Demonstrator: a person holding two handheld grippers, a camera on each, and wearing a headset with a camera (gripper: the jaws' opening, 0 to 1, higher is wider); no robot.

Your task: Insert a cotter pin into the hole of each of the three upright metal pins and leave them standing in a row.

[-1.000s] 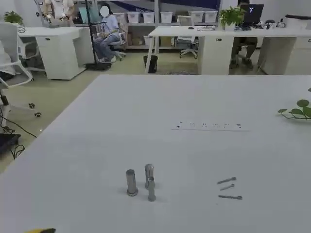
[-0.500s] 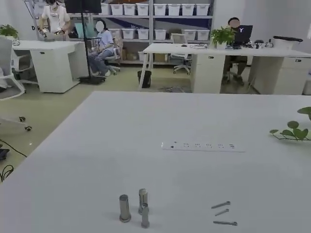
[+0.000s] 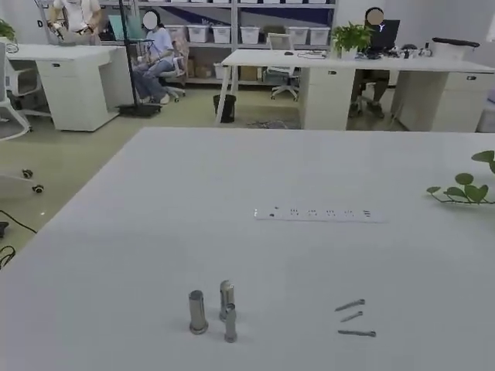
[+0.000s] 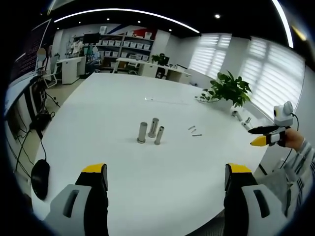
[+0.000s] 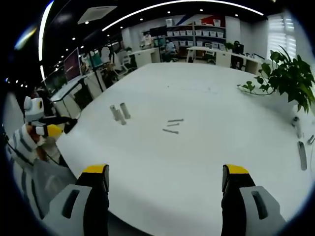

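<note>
Holding the left gripper (image 4: 166,169) with jaws spread wide and nothing between them. Same with the right gripper (image 5: 165,169): wide apart, empty. Hovering both well short of the strip (image 3: 319,214), on its near side, clear of the work.

Looking down at three pins (image 3: 226,300) standing upright on the table (image 3: 139,216), in a tight clump on the near side of the strip and a little left of its left end. Not in a row yet: two nearly touching, one just beside. Counting three cotters (image 3: 356,333) lying flat, also on the near side of the strip, nearer than its right half and well apart from the pins. Finding no cotter in any hole, so judging the job unstarted.

Could knock a neighbour over when reaching into the clump with jaws this wide; better to take the outer pin first. Could fail to lift a cotter: thin, flat on the table, apt to skid or flick away under closing jaws. Could miss the hole altogether; cannot tell from here which way the holes face, too small to make out. Could tip a pin by pushing a cotter in sideways without steadying it with the other gripper. Could send a fallen pin rolling toward the strip or away from it, being round.
</note>
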